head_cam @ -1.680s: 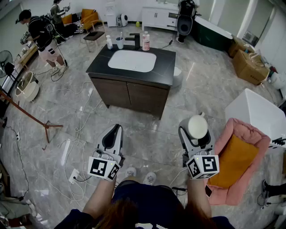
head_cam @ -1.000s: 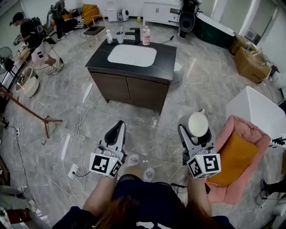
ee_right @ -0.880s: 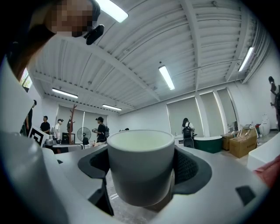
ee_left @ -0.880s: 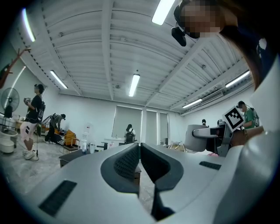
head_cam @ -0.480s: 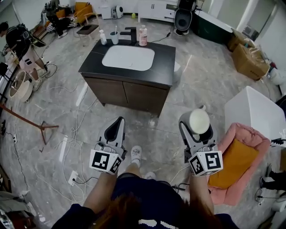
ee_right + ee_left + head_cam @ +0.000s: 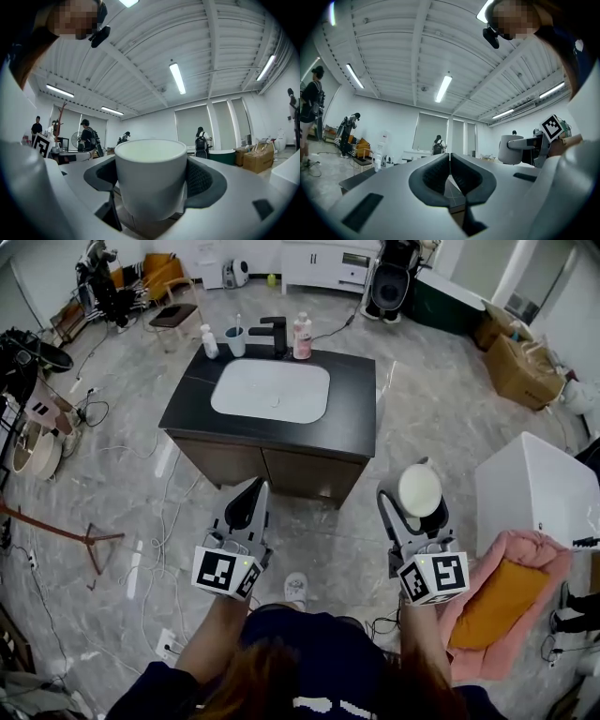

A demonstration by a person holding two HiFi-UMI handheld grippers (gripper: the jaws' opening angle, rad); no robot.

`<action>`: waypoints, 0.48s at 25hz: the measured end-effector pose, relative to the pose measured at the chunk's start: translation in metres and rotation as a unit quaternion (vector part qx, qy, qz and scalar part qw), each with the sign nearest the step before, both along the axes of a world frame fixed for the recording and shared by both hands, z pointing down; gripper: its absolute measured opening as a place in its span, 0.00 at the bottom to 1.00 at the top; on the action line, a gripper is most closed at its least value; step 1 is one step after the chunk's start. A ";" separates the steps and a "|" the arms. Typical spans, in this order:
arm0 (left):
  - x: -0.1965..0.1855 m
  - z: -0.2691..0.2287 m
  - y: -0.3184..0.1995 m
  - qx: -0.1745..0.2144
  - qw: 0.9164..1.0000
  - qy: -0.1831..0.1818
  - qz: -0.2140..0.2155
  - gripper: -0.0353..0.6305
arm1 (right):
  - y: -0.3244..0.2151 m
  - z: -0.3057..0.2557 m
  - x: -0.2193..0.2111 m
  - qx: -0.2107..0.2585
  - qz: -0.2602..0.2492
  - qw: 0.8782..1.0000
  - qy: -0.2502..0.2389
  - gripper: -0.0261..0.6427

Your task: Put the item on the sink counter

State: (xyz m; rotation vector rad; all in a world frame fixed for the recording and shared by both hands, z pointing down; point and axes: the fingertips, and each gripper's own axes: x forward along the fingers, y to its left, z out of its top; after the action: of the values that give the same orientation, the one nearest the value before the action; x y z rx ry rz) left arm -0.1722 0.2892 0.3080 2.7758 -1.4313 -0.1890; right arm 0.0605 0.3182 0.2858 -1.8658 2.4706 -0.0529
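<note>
My right gripper (image 6: 417, 501) is shut on a white mug (image 6: 419, 489), seen upright between the dark pads in the right gripper view, where the white mug (image 6: 151, 176) fills the middle of my right gripper (image 6: 152, 180). The mug hangs over the floor, just right of the front corner of the black sink counter (image 6: 352, 423) with its white basin (image 6: 271, 391). My left gripper (image 6: 247, 502) is shut with nothing in it, held near the cabinet's front; in its own view the left gripper (image 6: 449, 173) has its jaws closed together.
A black faucet (image 6: 274, 335), a pink bottle (image 6: 302, 337), a cup (image 6: 234, 338) and a white bottle (image 6: 209, 342) line the counter's far edge. A white box (image 6: 539, 488) and a pink pet bed (image 6: 502, 601) lie to the right. Cables (image 6: 159, 521) trail on the floor at left.
The person has walked forward; the sink counter has come nearer, now just ahead of both grippers. The mug stays held in the right gripper.
</note>
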 end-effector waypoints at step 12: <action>-0.023 0.010 -0.088 -0.014 1.000 -0.003 -0.002 0.09 | -0.079 0.003 -0.014 -0.006 0.012 1.000 -0.009 0.69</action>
State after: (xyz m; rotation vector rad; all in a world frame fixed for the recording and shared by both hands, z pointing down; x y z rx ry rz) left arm -0.1954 0.2016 0.3183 2.7533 -1.4306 -0.1580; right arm 0.0462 0.2388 0.2891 -1.8917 2.4407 -0.0841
